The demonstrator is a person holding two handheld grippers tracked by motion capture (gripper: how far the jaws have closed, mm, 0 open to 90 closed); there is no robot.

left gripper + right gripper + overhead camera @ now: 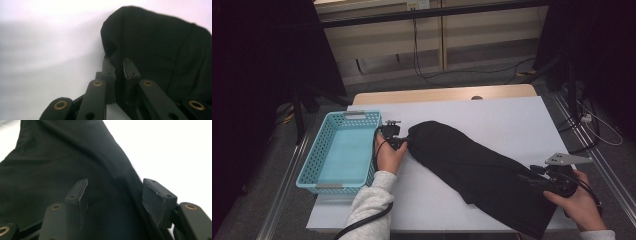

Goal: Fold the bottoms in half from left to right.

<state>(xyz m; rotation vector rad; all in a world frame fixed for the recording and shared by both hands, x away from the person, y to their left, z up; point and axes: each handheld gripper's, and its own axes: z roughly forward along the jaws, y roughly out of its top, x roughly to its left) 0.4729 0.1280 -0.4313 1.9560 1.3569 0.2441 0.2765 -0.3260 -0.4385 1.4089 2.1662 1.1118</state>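
A long black cloth point(472, 160) lies slantwise across the white table cover, from the middle toward the near right corner. At its upper left end my left gripper point(399, 141) has a fold of it pinched. In the left gripper view the two jaws stand nearly together at my left gripper point(118, 61), with the black cloth point(155, 45) edge between the pads. My right gripper point(537, 177) rests at the cloth's lower right end. In the right gripper view my right gripper point(115, 187) has its jaws apart over the black cloth point(50, 157), which lies under and between them without being pressed.
A light blue perforated basket point(312, 160) stands at the table's left edge, right beside my left hand. The white table cover point(512, 115) is bare behind the cloth. Dark stands and cables surround the table on the floor.
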